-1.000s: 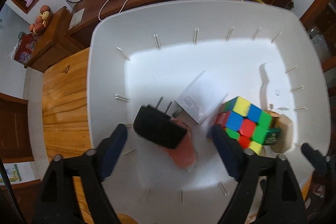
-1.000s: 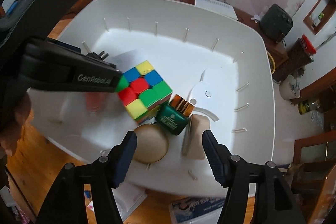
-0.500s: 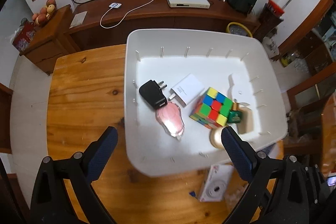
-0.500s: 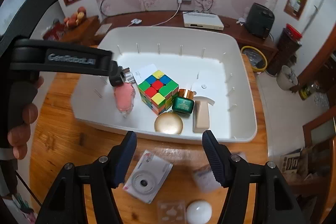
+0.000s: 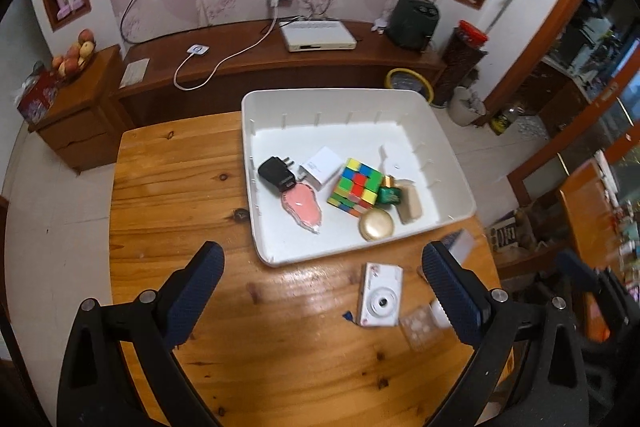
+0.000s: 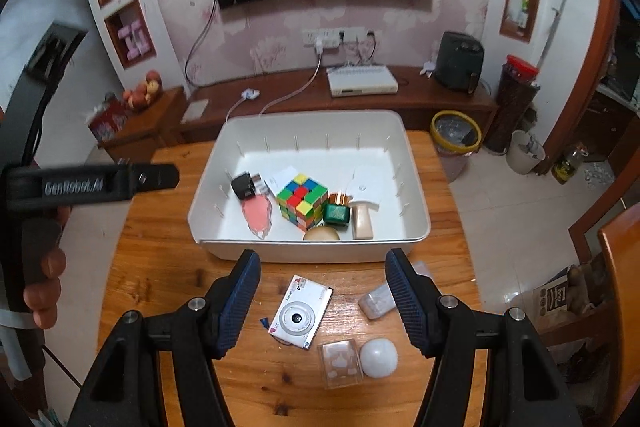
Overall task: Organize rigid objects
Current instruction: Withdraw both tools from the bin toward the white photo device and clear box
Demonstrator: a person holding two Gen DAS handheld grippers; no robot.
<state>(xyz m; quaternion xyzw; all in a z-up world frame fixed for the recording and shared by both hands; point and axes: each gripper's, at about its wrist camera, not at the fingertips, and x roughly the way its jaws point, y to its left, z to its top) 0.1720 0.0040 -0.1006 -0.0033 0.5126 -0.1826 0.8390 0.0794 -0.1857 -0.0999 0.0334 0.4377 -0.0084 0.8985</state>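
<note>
Both grippers hang over the tabletop (image 6: 168, 267), left gripper (image 5: 322, 291) jaws spread wide, right gripper (image 6: 322, 303) jaws apart, both empty. White camera (image 6: 301, 311) lies just before the white bin (image 6: 312, 251); Rubik's cube (image 6: 301, 201) sits inside.

The one thing I can read is "GenRobot.AI" in pale raised letters along the black side of the left gripper (image 6: 92, 183). The small print on the camera (image 6: 301, 311) and the green jar (image 6: 337, 214) is too fine to make out.
</note>
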